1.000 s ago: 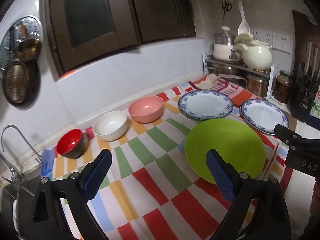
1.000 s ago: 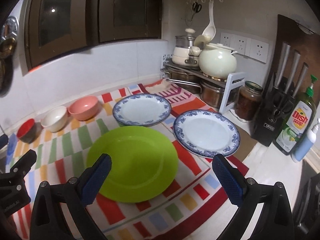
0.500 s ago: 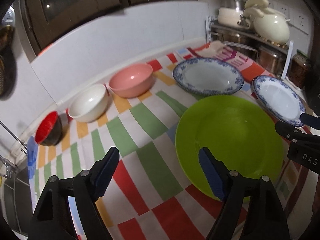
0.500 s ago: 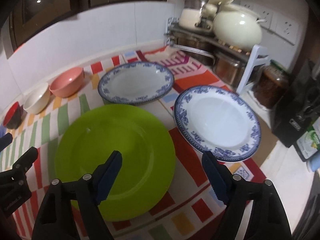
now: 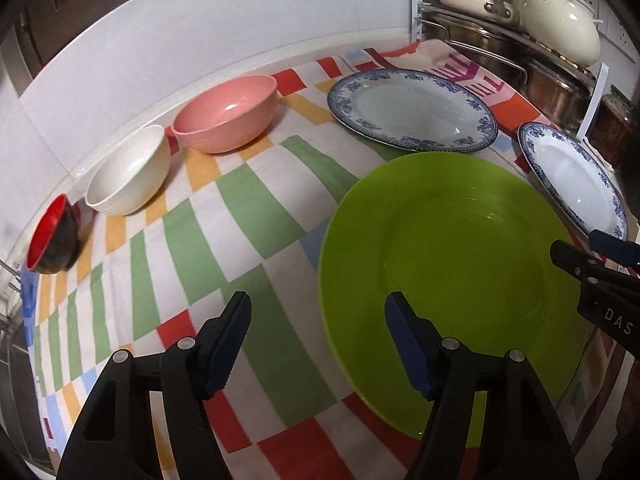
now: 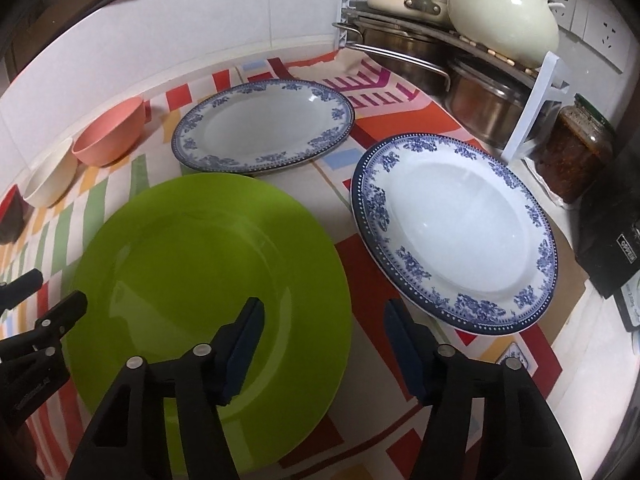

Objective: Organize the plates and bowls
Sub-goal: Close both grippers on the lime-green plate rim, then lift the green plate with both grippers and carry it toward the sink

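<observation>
The left hand-held gripper (image 5: 316, 344) straddles the near left rim of the green plate (image 5: 452, 276); the right hand-held gripper (image 6: 324, 344) brackets its right rim, with the nearer blue-rimmed plate (image 6: 452, 236) just beyond. Both have just been closing, now half open, with nothing pinched — the green plate lies flat on the striped cloth (image 5: 248, 216) over the counter, directly ahead and below, equally near both. Farther back sit the second blue-rimmed plate (image 5: 412, 108) and three empty bowls — red (image 5: 52, 236), white (image 5: 128, 172), pink (image 5: 228, 112).
</observation>
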The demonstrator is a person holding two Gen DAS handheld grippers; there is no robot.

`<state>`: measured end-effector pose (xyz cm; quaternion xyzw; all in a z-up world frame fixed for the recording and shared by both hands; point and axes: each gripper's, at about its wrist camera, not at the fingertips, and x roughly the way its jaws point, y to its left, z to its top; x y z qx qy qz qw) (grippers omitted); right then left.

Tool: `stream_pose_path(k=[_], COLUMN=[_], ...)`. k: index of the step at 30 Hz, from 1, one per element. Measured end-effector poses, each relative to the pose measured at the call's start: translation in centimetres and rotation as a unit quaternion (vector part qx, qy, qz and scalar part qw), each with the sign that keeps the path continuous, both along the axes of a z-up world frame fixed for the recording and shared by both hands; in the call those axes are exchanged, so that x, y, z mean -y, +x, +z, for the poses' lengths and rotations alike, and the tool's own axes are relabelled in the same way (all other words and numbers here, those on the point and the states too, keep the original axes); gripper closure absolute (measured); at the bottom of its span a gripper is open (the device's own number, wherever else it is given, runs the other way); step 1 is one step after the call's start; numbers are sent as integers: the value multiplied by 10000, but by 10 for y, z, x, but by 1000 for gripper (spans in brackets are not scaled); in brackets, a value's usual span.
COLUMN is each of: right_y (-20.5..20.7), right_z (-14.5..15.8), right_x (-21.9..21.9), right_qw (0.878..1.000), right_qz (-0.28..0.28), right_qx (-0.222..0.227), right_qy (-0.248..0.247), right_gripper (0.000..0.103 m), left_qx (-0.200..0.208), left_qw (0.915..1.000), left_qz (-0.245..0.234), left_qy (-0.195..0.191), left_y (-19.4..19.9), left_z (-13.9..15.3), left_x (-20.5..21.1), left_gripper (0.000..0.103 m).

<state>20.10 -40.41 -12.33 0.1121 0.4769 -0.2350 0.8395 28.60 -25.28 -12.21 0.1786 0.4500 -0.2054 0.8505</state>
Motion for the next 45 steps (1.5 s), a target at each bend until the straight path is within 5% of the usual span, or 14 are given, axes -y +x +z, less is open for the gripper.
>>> stream_pose_path(k=[24,45], right_y=[11,13], right_z=[-15,0], right_x=[11,-6], right_qw=[9995,9996], right_qz=[128,227], right_qx=[-33,39], right_qy=[277,155], right_gripper=[65,68], left_qx=[-345,-234], left_qw=[9992,9995], left_qz=[-119,77], left_qy=[-145,-208], left_y=[12,12], left_z=[-13,-5], left_x=[16,-2], left_gripper=[63,64])
